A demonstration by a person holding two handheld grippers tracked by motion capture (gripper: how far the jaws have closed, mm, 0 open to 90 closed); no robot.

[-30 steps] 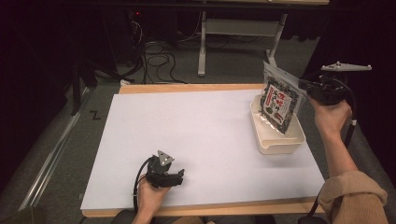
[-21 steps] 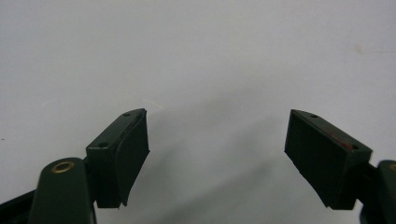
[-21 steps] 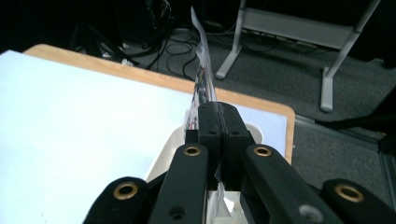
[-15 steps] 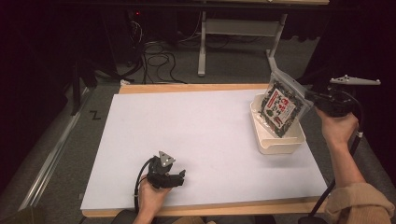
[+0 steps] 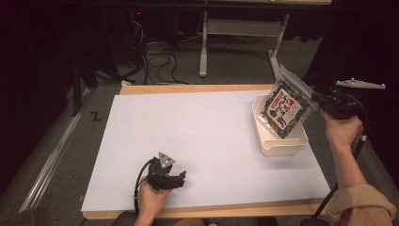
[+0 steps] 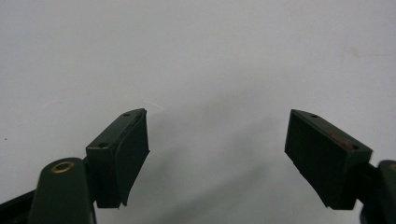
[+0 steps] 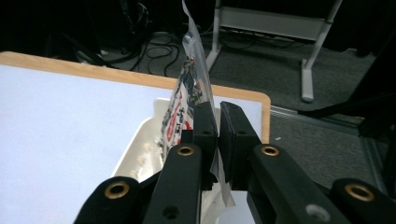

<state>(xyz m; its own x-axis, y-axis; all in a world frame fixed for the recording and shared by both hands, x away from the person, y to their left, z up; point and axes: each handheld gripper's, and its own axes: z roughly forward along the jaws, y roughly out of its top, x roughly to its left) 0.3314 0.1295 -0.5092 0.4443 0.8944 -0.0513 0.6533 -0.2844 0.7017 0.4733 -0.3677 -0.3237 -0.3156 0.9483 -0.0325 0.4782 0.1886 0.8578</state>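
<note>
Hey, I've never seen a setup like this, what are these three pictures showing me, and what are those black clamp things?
A person sits at a table with a white top, holding a hand tool in each hand. Each tool is a two-jaw gripper with its own small camera.

The high view looks down from above. The left gripper rests low near the table's front edge. The right gripper is raised at the far right, holding a snack bag above a white tray.

The left gripper view looks along that tool's jaws: they are spread wide with nothing between them, over bare white surface.

The right gripper view shows its jaws closed on the bag's clear plastic edge, with the tray below.
</note>
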